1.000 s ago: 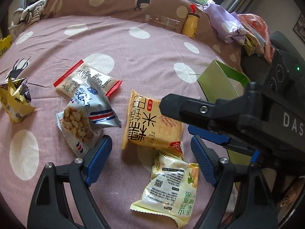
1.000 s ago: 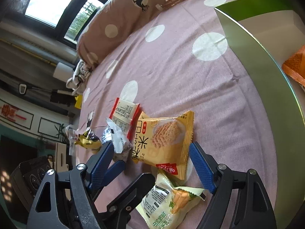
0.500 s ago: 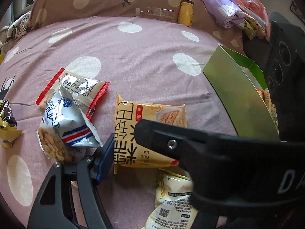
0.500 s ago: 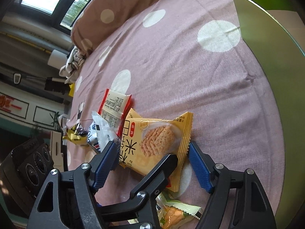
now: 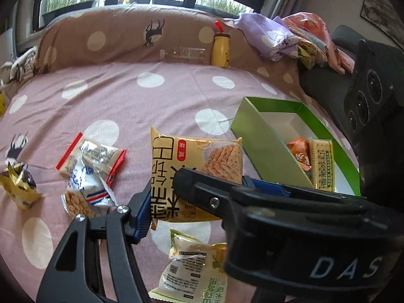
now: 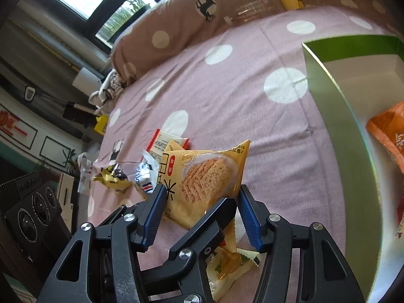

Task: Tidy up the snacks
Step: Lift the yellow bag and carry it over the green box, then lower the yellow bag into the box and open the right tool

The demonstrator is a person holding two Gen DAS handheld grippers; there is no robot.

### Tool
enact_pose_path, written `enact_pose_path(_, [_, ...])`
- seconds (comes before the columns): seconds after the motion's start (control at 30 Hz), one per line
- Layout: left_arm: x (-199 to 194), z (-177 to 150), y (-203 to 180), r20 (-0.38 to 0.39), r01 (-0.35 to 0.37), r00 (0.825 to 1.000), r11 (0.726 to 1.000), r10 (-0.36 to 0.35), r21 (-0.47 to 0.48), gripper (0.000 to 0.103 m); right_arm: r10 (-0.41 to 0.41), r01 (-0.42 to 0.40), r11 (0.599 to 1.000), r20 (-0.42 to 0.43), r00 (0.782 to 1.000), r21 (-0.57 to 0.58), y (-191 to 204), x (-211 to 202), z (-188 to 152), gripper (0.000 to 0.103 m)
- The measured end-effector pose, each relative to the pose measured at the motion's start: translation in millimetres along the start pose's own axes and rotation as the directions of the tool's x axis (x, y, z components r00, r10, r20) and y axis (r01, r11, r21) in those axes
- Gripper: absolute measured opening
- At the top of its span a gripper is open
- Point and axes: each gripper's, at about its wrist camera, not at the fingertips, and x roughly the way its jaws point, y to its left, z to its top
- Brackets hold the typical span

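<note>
A pink polka-dot bed carries an open green box on its right side, already holding an orange packet and a green cracker pack. Just left of the box, the right claw grips a yellow rice-cracker packet lifted off the bed. The left claw has one blue pad beside that packet's edge, but whether it grips I cannot tell.

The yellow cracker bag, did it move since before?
Yes. The yellow cracker bag has come up off the bedspread, pinched by both hand-held grippers, while the green box stayed put.
</note>
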Motion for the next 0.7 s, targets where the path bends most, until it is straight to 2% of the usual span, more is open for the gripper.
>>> enact_pose_path(0.13, [-9,11,-31,0.051,0.004,0.999,0.997,-0.007,0.071,0.063,0.042,-0.047,0.998,0.111,0.993,0.043,-13,-33,2,0.06])
enact_pose_path(0.33, [-14,25,-69,0.099,0.042,0.993,0.988,-0.057,0.148,0.063,0.04,-0.057,0.996,0.227,0.973,0.068,-32,-77,6,0.06])
enact_pose_path(0.5, [-8,31,-99,0.09,0.091,0.99,0.974,-0.112,0.206,0.063,0.006,-0.046,0.991,0.299,0.954,0.124,-52,-103,5,0.06])
enact_pose_path(0.7, [12,34,-123,0.035,0.159,0.985,0.96,-0.172,0.233,0.064,-0.051,-0.023,0.975,0.326,0.944,0.219,-79,-120,1,0.06])
